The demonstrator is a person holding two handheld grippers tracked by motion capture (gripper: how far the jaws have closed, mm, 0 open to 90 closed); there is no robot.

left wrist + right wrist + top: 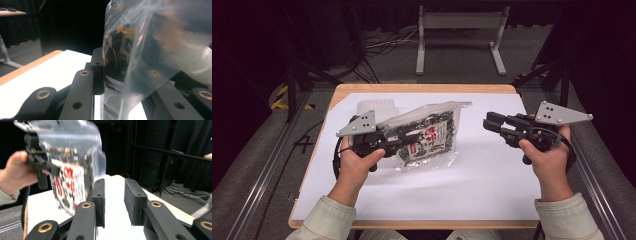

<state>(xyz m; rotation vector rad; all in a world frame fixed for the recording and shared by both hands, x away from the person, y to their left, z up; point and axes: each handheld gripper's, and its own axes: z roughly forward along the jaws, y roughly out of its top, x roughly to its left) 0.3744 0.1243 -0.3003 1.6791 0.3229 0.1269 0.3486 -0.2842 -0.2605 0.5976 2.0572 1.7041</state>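
The left gripper [398,143] is closed on one end of a clear plastic zip bag [427,131] packed with dark, red-and-white printed packets. In the left gripper view the film of the bag [140,62] is pinched between the two black jaws. The right gripper [488,123] holds nothing; its jaws stand a moderate gap apart, and in the right gripper view that gap [114,202] shows bare white surface.

The bag is lifted off the surface over its left half, towards the far edge, with its clear top flap pointing to the far right. A pale translucent container [374,106] sits behind it near the far left corner.

The white-covered wooden surface [472,190] lies open across its near half and right side.
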